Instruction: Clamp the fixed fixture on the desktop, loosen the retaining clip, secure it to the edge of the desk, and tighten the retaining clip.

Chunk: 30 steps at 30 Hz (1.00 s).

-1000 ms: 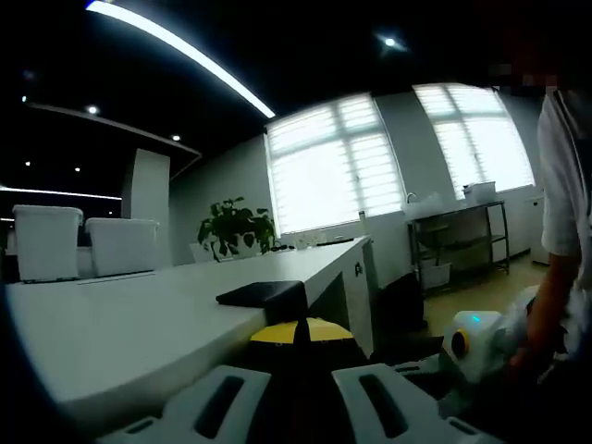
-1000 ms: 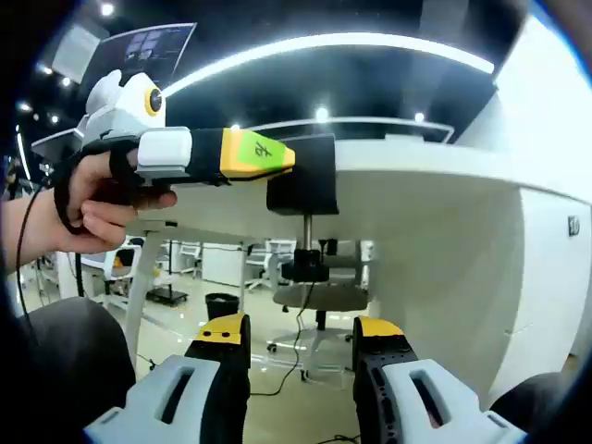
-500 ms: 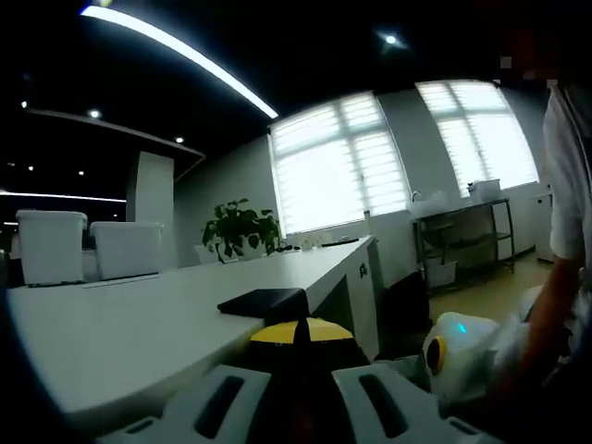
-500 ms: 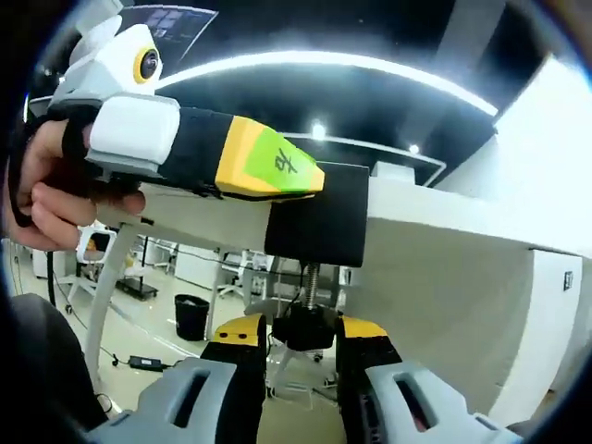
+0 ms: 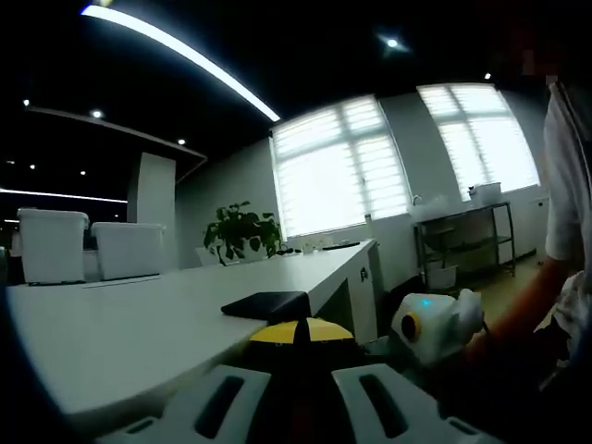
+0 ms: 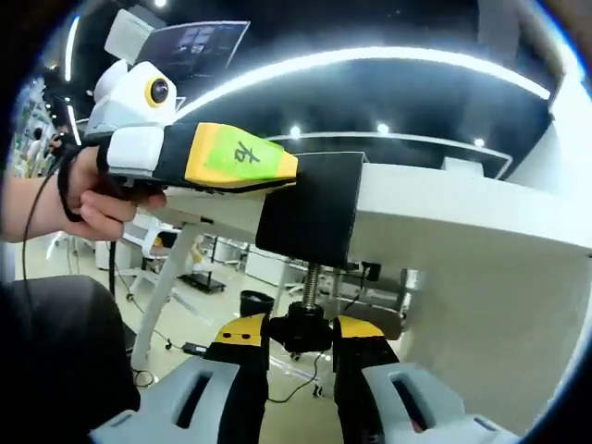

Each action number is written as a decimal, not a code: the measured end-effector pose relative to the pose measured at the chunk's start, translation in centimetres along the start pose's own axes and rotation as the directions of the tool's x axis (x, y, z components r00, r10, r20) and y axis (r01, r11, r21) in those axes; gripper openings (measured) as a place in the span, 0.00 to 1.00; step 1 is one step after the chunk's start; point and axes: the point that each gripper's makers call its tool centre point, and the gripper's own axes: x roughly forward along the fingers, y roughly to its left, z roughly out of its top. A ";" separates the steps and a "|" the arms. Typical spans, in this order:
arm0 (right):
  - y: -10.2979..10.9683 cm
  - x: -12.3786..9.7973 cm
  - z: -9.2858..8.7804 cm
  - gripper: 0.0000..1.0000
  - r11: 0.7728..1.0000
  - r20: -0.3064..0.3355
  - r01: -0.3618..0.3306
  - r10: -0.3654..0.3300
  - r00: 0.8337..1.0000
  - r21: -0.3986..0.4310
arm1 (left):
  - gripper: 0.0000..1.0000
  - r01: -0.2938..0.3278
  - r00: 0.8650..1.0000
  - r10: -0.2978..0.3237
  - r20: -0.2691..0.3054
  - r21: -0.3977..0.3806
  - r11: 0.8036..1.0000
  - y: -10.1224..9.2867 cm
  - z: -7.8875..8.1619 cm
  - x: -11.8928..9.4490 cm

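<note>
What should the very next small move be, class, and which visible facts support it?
Probably turn the knob to tighten. The black clamp already sits over the desk edge, held by the left gripper, and the right gripper has its jaws closed around the knob below the screw.

Left gripper view: two large blinded windows (image 5: 344,162) at 1 o'clock, a potted plant (image 5: 239,235) before them, a metal shelf rack (image 5: 462,236) at 3 o'clock. Ceiling light strip (image 5: 176,55) at 11 o'clock. Right gripper view: office chairs (image 6: 153,264) at 9 o'clock on pale floor.
</note>
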 end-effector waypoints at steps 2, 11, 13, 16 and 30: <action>0.1 0.1 0.0 0.25 0.996 0.007 -0.088 0.088 0.996 0.013 | 0.03 0.000 1.000 0.000 0.000 -0.001 1.000 0.0 0.0 0.0; 0.8 0.1 -0.2 0.25 0.941 0.003 -0.331 0.332 0.943 0.071 | 0.03 0.007 1.000 -0.007 0.005 -0.010 1.000 0.0 0.1 0.0; 0.5 0.1 -0.3 0.26 0.949 -0.002 -0.312 0.313 0.950 0.048 | 0.03 0.007 1.000 -0.007 0.004 -0.003 1.000 0.0 0.1 0.0; -0.4 -0.1 -0.5 0.32 0.971 0.016 -0.209 0.209 0.978 0.114 | 0.03 0.006 1.000 -0.006 0.004 0.002 1.000 0.2 0.1 0.1; 3.5 -6.6 -0.4 0.44 0.928 -0.076 0.350 -0.343 0.936 0.124 | 0.03 0.001 1.000 -0.001 0.003 0.004 1.000 0.5 -0.2 -0.1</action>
